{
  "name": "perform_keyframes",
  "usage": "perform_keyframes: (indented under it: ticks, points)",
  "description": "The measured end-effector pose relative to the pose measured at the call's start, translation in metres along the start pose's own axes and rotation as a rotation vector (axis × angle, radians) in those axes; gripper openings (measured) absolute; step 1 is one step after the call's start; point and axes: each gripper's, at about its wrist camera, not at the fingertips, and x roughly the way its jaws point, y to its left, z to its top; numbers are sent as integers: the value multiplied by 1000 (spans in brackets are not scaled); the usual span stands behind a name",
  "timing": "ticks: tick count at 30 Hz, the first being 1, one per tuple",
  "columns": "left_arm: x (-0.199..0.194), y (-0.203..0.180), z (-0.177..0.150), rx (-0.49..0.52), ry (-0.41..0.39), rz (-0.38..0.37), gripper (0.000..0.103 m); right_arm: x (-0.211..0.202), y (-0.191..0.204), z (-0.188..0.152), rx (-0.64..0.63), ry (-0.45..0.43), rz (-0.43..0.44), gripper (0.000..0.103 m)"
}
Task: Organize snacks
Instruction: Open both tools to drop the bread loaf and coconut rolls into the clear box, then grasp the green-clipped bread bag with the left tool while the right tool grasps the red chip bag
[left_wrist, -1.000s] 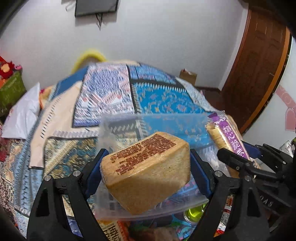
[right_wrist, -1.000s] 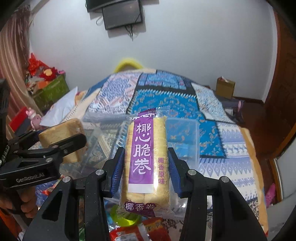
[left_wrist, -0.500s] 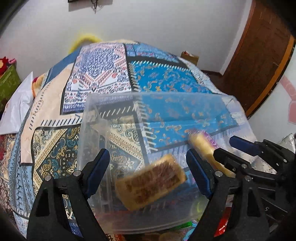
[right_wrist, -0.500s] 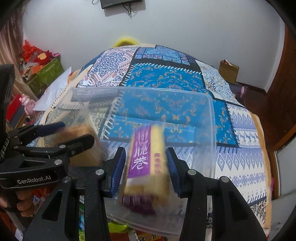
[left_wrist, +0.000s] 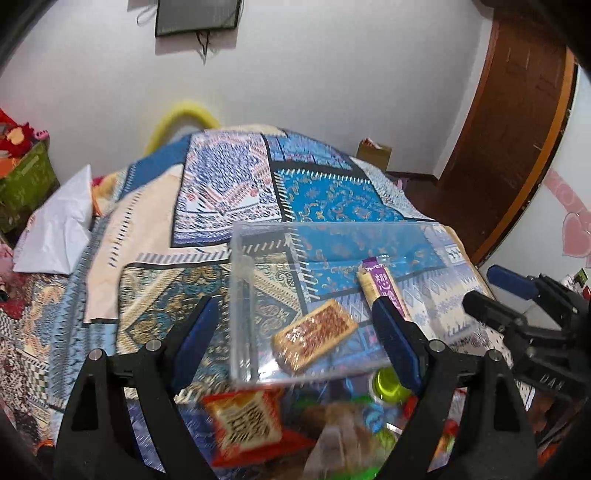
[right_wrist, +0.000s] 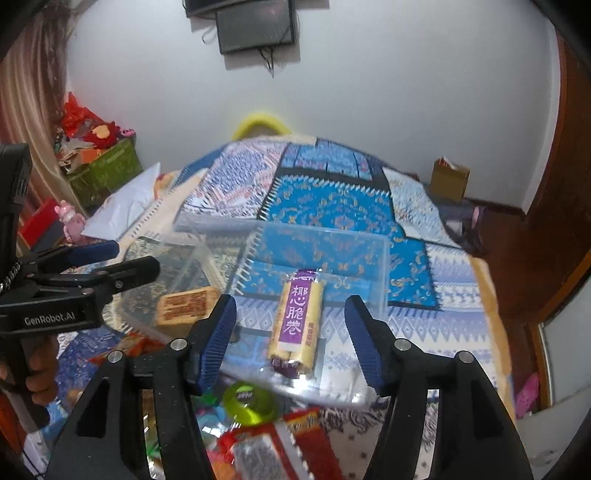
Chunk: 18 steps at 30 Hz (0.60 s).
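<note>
**Both snacks lie in the clear box, both grippers released**

Your left gripper (left_wrist: 295, 332) stands wide apart with nothing between its blue pads, and your right gripper (right_wrist: 291, 339) is spread the same way, holding nothing. The tan snack block (left_wrist: 314, 343) lies flat on the floor of the clear plastic box (right_wrist: 380, 266), and the purple-labelled roll pack (right_wrist: 297, 321) lies in the same box, near the block but apart from it. The box sits on the patterned bed (left_wrist: 325, 199). Just in front of the box, more snacks are heaped: a red packet (left_wrist: 247, 421) and a green jelly cup (right_wrist: 249, 404).
</note>
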Motion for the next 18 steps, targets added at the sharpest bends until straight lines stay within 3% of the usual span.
perform_keyframes:
  ticks: [8, 18]
  points:
    - [-39, 12, -35, 5, 3, 12, 85, -35, 6, -27, -25, -30, -27, 66]
    - [-40, 1, -78, 0, 51, -44, 85, -26, 6, -72, -18, 68, -26, 66]
